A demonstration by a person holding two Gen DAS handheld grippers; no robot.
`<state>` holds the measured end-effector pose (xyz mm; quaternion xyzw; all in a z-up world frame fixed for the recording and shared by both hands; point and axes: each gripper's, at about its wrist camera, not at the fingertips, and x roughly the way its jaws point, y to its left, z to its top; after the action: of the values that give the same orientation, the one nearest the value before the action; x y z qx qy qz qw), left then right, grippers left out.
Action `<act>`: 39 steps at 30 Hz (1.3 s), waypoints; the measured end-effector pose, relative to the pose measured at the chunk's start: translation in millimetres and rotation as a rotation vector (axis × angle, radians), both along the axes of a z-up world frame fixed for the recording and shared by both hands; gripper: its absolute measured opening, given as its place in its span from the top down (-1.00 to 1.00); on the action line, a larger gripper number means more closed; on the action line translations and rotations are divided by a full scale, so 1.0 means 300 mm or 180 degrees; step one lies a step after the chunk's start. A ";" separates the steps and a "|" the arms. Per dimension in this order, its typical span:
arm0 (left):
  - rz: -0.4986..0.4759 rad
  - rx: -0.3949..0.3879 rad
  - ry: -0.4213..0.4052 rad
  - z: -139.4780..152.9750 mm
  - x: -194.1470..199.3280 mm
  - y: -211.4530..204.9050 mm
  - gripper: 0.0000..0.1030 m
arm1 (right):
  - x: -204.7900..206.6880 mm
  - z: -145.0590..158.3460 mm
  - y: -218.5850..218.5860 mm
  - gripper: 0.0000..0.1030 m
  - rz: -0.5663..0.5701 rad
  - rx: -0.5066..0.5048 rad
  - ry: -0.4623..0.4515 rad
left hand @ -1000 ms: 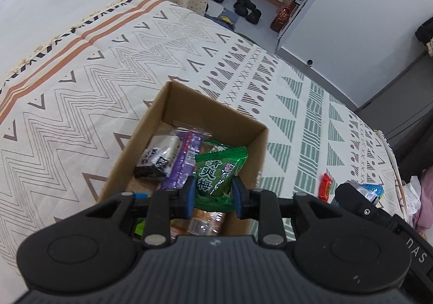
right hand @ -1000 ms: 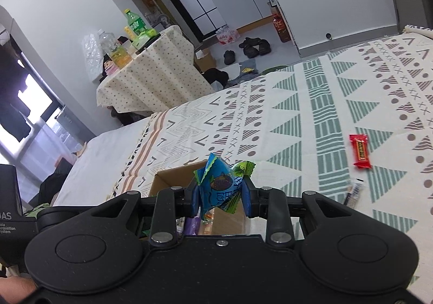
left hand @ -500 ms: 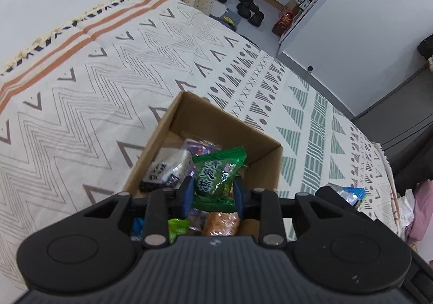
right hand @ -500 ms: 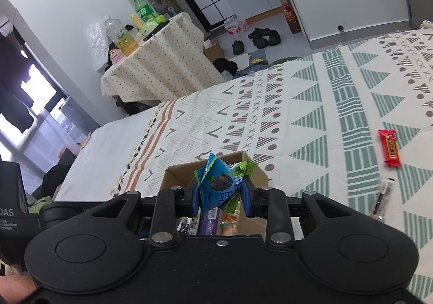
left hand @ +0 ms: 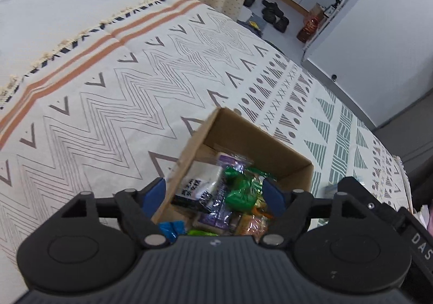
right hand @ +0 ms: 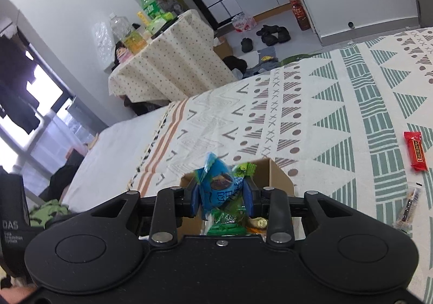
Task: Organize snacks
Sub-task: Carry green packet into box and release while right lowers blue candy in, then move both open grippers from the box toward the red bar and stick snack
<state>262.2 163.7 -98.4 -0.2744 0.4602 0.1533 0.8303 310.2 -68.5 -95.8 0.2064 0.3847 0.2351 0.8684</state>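
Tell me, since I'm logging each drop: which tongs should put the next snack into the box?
Right. The right tongs grip a blue snack packet just short of the cardboard box. The left tongs hang open and empty above it.

The box [left hand: 286, 147] sits on the bed [left hand: 108, 93] with snack packets [left hand: 238, 193] inside; a snack bar [right hand: 416, 151] and a thin stick packet [right hand: 409, 204] lie on the bed to its right.

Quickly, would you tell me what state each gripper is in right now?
Left gripper: open, holding nothing, above the cardboard box.
Right gripper: closed on the blue snack packet.
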 end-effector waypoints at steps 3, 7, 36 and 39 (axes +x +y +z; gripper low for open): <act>-0.0012 0.0034 0.0004 0.009 -0.005 -0.013 -0.55 | -0.006 -0.008 -0.020 0.02 -0.0004 -0.0005 0.0025; -0.0052 0.0132 0.0066 0.012 -0.007 -0.053 -0.72 | -0.025 -0.022 -0.071 -0.01 -0.0090 0.0007 0.0098; -0.0459 0.0361 0.0124 0.035 -0.001 -0.408 -1.00 | -0.145 -0.018 -0.441 -1.00 -0.0667 -0.0158 -0.0152; -0.0519 0.0356 0.0089 0.035 0.003 -0.450 -1.00 | -0.149 -0.022 -0.477 -1.00 -0.0695 -0.0162 -0.0143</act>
<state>263.0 28.8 -87.8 -0.1871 0.4833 0.1146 0.8475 265.5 -211.4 -102.4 0.2196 0.3462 0.1338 0.9022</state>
